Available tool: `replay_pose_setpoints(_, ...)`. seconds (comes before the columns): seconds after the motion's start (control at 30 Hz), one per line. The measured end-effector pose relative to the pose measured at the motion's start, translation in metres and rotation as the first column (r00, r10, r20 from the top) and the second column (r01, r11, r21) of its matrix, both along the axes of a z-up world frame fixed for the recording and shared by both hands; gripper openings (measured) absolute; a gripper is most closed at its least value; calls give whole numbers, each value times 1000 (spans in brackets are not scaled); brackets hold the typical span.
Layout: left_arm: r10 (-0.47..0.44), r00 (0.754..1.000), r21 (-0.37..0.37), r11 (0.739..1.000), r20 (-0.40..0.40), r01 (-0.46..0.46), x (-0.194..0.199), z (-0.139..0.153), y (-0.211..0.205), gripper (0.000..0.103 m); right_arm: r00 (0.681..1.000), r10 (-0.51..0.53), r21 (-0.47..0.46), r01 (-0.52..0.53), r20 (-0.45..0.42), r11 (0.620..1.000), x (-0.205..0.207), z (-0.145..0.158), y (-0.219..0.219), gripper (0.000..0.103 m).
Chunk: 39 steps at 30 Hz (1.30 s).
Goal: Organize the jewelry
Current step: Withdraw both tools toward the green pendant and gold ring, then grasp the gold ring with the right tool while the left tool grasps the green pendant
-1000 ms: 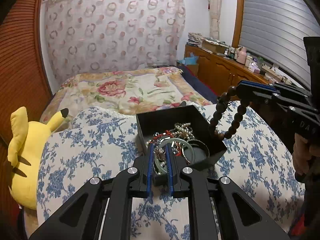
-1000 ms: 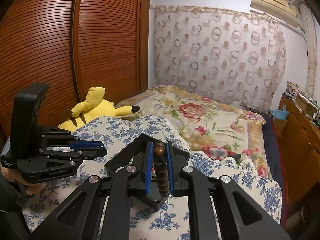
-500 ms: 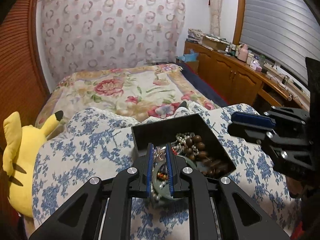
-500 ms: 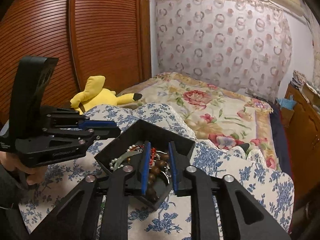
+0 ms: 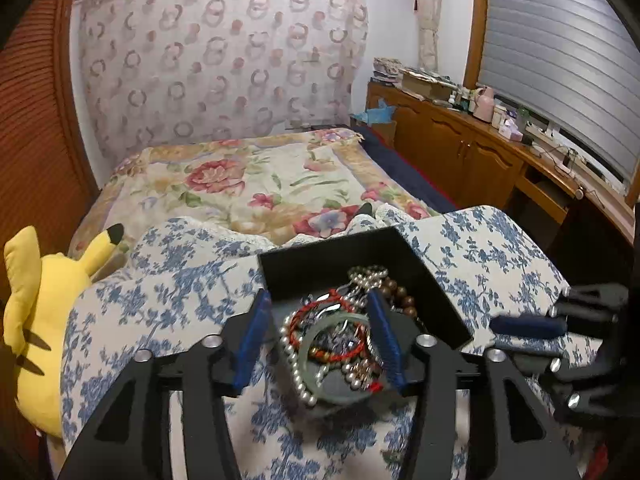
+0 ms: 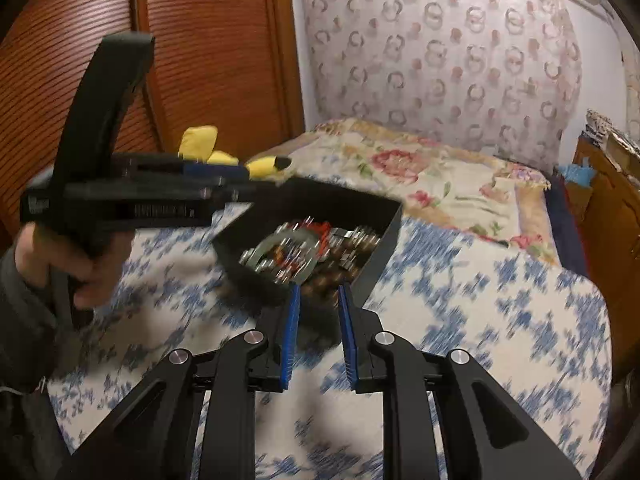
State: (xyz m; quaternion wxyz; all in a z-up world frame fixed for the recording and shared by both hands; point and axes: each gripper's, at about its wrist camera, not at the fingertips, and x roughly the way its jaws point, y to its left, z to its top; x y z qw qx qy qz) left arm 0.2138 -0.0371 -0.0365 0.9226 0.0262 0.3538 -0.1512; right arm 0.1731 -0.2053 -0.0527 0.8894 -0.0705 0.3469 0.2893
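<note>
Blue-flowered cloth (image 5: 192, 280) covers the surface under our grippers. Our left gripper (image 5: 318, 332) is spread wide, straddling the near corner of the black jewelry box (image 5: 320, 268), directly over the green bangle (image 5: 316, 344). Our right gripper (image 6: 319, 320), partly parted and empty, sits just short of the box.

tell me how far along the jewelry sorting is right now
Mostly done, it seems. The black box on the blue floral cloth already holds the brown bead bracelet, pearl strand, red cord bracelet and green bangle. Nothing is in hand: the left gripper and right gripper are both open and empty. No loose jewelry shows on the cloth.
</note>
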Motion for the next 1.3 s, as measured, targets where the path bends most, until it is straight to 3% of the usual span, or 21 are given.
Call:
replay_pose_setpoints(0.2,23,1000,3,1000,7,-23,-24,-6,16,74,998,30,2,-30,-52,1000,-25,-20,17,22)
replay_pose_setpoints(0.33,36,999,5,999,-1,-36,-36,-12,26,82,996,46,7,-45,-76,999,-37,-29,28,35)
replay_pose_setpoints(0.9,39,997,16,999,-71,-38,-59,-44,43,86,989,21,-92,-34,-145,995,-36,-55,49,35)
replay_pose_setpoints(0.97,34,997,17,999,-74,-33,-59,-46,41,86,990,22,-94,-36,-141,995,-38,-56,46,29)
replay_pose_setpoints(1.03,27,997,21,999,-77,-26,-60,-47,38,86,991,14,-103,-28,-136,994,-38,-56,40,13)
replay_pose_setpoints(1.3,12,995,39,999,-99,-8,-59,-55,26,86,990,5,-68,-15,-139,998,-34,-54,18,12)
